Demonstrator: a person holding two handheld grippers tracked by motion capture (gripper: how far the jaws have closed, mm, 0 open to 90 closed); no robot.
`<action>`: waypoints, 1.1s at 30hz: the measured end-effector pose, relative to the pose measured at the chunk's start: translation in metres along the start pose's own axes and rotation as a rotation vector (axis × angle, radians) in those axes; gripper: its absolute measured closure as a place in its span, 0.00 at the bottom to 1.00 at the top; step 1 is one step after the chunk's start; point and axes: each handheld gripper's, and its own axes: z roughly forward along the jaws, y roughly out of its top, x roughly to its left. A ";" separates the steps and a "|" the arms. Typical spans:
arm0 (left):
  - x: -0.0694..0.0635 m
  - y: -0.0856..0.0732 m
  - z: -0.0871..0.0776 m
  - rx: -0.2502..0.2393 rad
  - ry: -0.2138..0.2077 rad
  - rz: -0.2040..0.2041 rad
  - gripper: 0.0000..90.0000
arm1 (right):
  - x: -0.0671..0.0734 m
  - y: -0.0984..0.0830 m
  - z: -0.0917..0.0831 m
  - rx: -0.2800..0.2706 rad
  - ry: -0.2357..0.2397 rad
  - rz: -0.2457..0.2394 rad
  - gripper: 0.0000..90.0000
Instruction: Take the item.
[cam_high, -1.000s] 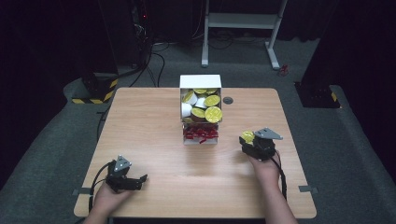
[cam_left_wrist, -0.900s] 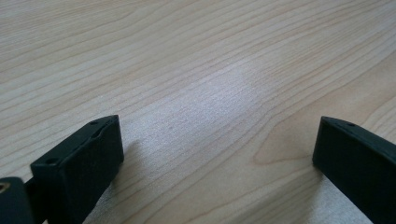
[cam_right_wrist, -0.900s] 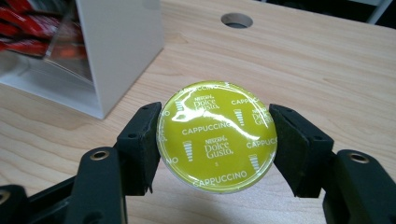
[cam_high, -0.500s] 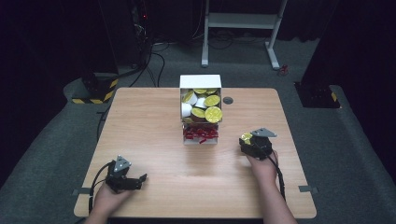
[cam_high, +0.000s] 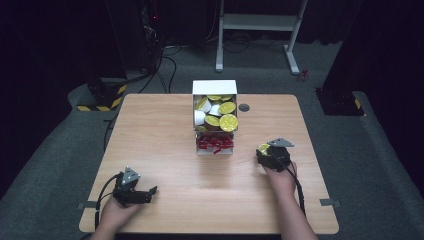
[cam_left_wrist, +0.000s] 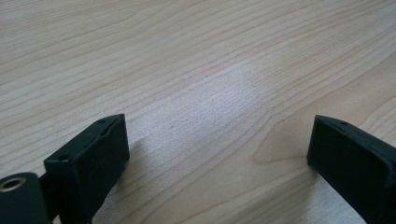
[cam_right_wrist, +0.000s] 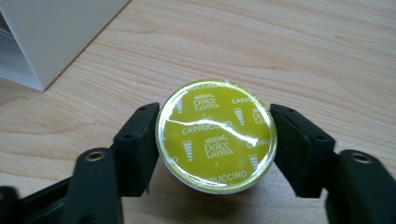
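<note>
A yellow-green cappuccino capsule sits lid-up between the jaws of my right gripper, low over the wooden table. The jaws have just been opening a little, but both pads still lie against the capsule's rim. In the high view this gripper and its capsule are right of the white box, which is full of several similar capsules. My left gripper rests at the near left, jaws wide apart over bare wood.
A small tray of red items stands against the box's near side. A dark round grommet is set in the tabletop to the right of the box. The corner of the white box lies close to the capsule's upper left.
The right gripper has sunk slightly toward the table with the capsule between its jaws. The left gripper has not moved.
</note>
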 end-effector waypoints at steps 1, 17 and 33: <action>0.000 0.000 0.000 0.000 0.000 0.000 0.06 | 0.000 0.000 0.000 0.004 -0.001 -0.002 0.35; 0.000 0.000 0.000 -0.005 -0.006 0.000 0.08 | 0.005 0.006 -0.010 -0.035 0.050 0.016 0.23; 0.000 0.000 -0.001 -0.007 -0.001 0.000 0.10 | 0.013 0.000 -0.055 -0.119 0.058 0.005 0.21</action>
